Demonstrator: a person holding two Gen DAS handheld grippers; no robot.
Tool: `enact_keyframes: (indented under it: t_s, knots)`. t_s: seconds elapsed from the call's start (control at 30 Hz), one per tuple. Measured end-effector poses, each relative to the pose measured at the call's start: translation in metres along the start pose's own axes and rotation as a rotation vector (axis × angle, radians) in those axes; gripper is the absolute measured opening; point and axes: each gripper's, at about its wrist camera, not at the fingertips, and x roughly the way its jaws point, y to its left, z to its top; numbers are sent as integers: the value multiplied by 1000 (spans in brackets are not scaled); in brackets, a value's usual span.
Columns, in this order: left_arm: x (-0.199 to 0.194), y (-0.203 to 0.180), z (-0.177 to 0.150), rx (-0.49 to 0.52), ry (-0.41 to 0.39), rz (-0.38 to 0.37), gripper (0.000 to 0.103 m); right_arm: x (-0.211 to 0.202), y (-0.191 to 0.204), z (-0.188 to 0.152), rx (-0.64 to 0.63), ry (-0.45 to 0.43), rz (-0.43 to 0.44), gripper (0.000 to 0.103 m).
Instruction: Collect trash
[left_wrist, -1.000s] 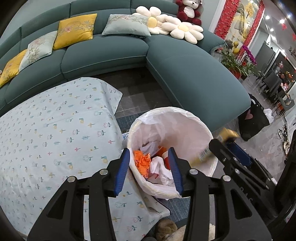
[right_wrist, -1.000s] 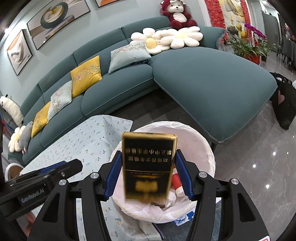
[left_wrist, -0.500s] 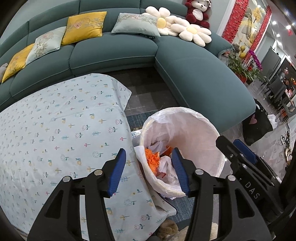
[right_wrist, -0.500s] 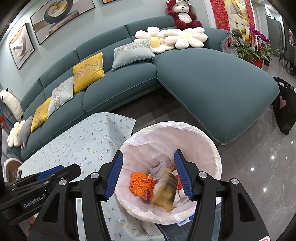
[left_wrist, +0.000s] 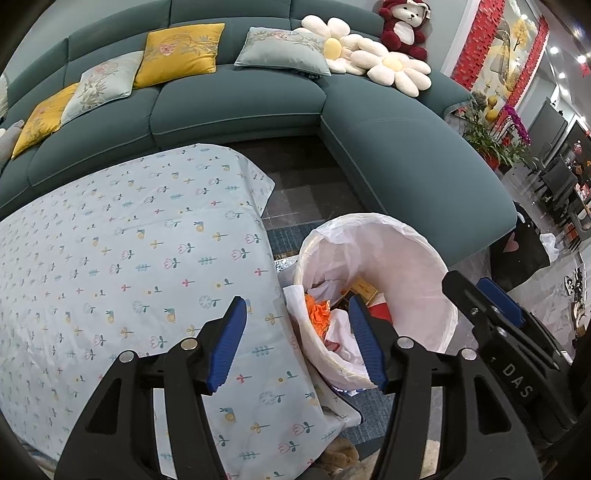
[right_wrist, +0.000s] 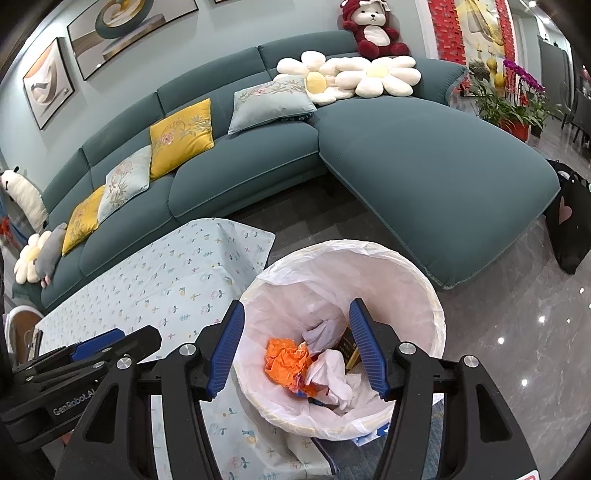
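Since the gold box (right_wrist: 347, 349) lies in the lined bin (right_wrist: 424, 295) off the worktop's (left_wrist: 110, 258) corner among orange wrapper (right_wrist: 286, 360) and tissues, that drop looks done; right tongs (right_wrist: 295, 345) gape empty, left tongs (left_wrist: 297, 339) have just been opening, empty too; no more trash shows.

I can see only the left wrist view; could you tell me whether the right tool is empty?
Observer: Yes, the right tool is open, with nothing between its pads.
Operator: Where does it point?
Observer: Down into the bin, over the orange wrapper.
Operator: How does the box lie?
Observer: The box lies dark face up beside the tissue, partly behind the tool's finger.
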Motion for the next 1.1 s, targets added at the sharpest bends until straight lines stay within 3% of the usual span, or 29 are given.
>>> enact_keyframes:
  t_s: [0.17, 0.23, 0.6, 0.77, 0.9, 1.03, 1.1]
  knots:
    - [-3, 5, -6, 0, -4, 17, 59, -7, 4, -2, -22, 8, -9, 67]
    - [-6, 8, -9, -4, -11, 30, 64, -10, 6, -4, -35, 11, -20, 69]
    - [-17, 19, -34, 6, -18, 88, 68, -22, 15, -25, -110, 57, -45, 74]
    - [-19, 25, -44, 11, -22, 127, 69, -29, 19, -34, -145, 53, -71, 84]
    - [-23, 27, -51, 10, -32, 152, 80, -33, 22, -41, -170, 57, -76, 86]
    - [-26, 31, -57, 11, -33, 167, 82, -36, 22, -47, -175, 52, -72, 96]
    - [-27, 32, -59, 8, -34, 175, 82, -38, 23, -50, -183, 49, -75, 96]
